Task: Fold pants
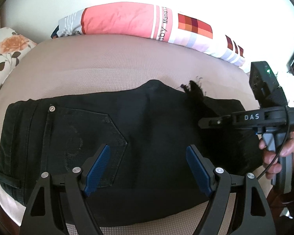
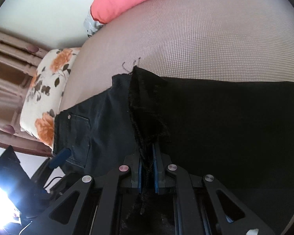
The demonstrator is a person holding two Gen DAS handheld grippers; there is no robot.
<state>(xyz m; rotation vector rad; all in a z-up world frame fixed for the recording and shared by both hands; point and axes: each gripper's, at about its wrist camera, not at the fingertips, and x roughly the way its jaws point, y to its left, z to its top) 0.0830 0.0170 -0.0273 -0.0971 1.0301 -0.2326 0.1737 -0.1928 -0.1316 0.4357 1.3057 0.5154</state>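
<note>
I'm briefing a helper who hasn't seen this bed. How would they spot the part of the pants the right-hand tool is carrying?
On the beige mattress lie black pants, waistband and back pocket at the left. At the opposite end, the frayed leg hem is pinched in the right gripper; loose threads mark it out.

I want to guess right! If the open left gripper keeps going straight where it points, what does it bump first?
Most likely the black pants, just right of the back pocket. The left gripper points down at that cloth with nothing in between.
</note>
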